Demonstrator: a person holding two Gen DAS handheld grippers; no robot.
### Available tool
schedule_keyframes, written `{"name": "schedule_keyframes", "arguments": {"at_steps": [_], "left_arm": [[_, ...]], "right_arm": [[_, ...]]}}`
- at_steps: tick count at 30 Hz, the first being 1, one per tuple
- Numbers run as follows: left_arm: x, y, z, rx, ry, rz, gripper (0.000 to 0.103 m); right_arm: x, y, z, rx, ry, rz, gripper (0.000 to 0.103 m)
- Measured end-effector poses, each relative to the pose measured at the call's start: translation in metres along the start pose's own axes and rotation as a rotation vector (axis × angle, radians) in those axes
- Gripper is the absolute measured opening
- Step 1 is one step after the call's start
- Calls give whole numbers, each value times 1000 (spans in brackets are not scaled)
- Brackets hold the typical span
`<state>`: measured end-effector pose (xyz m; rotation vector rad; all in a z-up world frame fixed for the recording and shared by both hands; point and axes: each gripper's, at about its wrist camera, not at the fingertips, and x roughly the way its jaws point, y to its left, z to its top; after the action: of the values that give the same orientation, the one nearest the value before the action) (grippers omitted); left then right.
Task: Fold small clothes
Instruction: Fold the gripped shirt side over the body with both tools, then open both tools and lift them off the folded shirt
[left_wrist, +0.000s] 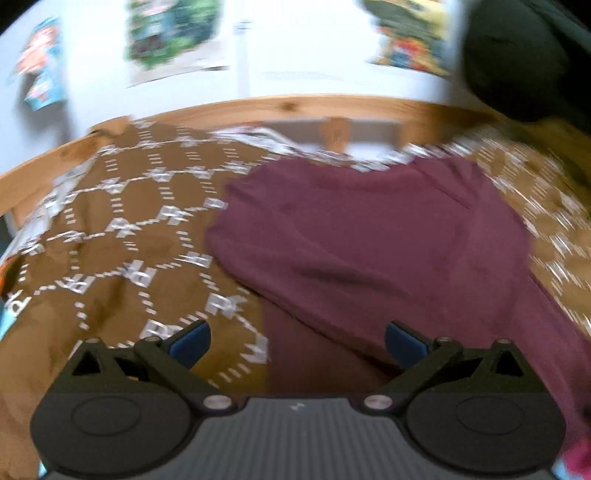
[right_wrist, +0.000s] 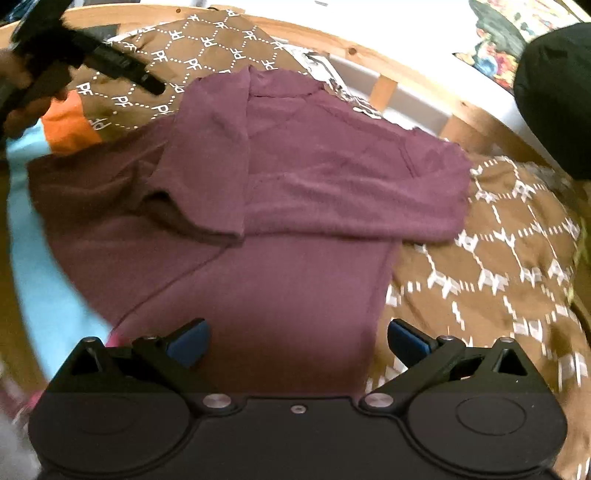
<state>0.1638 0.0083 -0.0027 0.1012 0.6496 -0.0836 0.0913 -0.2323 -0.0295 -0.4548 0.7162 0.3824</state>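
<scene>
On brown bedspread: maroon shirt, sleeves folded inward; left gripper, right gripper both spread, empty.

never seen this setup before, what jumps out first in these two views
A maroon shirt, sleeves folded across it, lies mid-frame on a brown patterned bedcover. The right hand-held gripper hovers open over the shirt's lower part, and the left hand-held gripper is open too, empty.

Left gripper is hanging with jaws spread wide, nothing between them. Right gripper is gaping wide too, gripping nothing.
</scene>
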Motion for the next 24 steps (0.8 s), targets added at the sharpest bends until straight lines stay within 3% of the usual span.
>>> {"name": "schedule_keyframes", "arguments": {"at_steps": [4, 8, 11, 14, 24], "left_arm": [[-8, -34, -11, 87, 12, -18, 103], [-1, -50, -11, 10, 64, 47, 103], [12, -51, -13, -67, 168, 44, 102], [9, -53, -18, -82, 183, 19, 102], [8, -82, -31, 79, 208, -22, 102]], "right_arm": [[-32, 2, -17, 105, -19, -45, 102], [-57, 4, -31, 210, -80, -108, 102], [-68, 7, -42, 269, -130, -148, 102], [-70, 7, -47, 293, -155, -171, 102], [-56, -7, -49, 357, -177, -168, 102]]}}
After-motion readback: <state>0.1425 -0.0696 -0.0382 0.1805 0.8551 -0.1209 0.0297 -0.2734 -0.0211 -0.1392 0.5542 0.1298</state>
